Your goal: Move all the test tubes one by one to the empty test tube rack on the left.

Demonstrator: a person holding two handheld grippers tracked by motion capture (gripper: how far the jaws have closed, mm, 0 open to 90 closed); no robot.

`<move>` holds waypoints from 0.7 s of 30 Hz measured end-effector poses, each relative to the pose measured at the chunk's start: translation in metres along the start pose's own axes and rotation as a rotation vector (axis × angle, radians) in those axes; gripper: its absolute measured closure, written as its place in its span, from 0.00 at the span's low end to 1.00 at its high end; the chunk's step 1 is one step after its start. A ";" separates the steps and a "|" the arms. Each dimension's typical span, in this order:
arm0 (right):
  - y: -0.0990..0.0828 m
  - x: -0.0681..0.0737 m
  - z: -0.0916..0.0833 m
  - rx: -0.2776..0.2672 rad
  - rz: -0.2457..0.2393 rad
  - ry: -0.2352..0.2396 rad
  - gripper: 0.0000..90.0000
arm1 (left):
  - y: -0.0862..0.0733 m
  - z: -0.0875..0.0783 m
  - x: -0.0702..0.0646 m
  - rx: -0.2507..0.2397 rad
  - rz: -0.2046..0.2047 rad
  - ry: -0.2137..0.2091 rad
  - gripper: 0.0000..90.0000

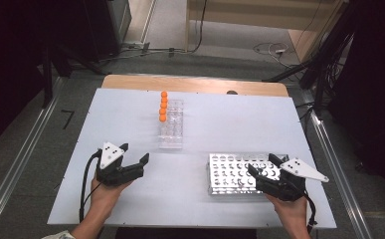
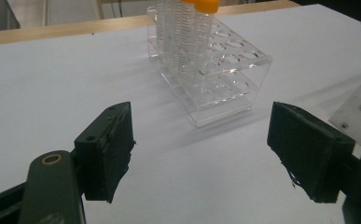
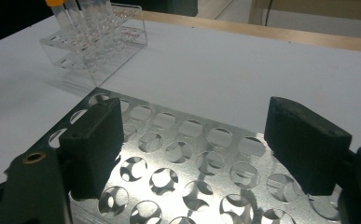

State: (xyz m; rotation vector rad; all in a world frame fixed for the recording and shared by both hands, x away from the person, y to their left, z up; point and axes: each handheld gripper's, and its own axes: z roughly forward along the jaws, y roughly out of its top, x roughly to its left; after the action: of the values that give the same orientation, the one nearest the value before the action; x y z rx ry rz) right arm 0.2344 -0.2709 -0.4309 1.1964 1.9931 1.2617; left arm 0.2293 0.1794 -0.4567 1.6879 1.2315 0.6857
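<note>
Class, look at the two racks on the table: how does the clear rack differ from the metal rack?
The clear rack is see-through plastic; the metal rack is shiny and opaque. The clear rack holds a row of orange-capped tubes; the metal rack's holes show no tubes. The clear rack stands apart from both claws; the right claw hovers over the metal rack. Both have rows of round holes.

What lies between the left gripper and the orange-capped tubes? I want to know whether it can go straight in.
Nothing visible. Bare white table separates the open left gripper from the clear rack holding the orange-capped tubes.
</note>
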 end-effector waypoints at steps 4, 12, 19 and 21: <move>-0.001 -0.003 -0.001 -0.006 0.010 -0.016 0.20 | -0.003 -0.002 0.005 0.002 -0.009 0.012 0.26; -0.005 -0.013 -0.006 -0.012 0.029 -0.048 0.20 | -0.010 -0.005 0.015 0.013 -0.022 0.036 0.26; -0.007 -0.020 -0.012 -0.020 0.043 -0.071 0.20 | -0.014 -0.008 0.020 0.010 -0.023 0.067 0.26; -0.008 -0.023 -0.013 -0.022 0.049 -0.077 0.20 | -0.015 -0.009 0.020 0.004 -0.026 0.071 0.26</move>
State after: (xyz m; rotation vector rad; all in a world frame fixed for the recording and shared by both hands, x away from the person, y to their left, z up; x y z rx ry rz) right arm 0.2323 -0.2988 -0.4331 1.2705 1.9008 1.2389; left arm 0.2222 0.2031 -0.4673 1.6601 1.3028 0.7331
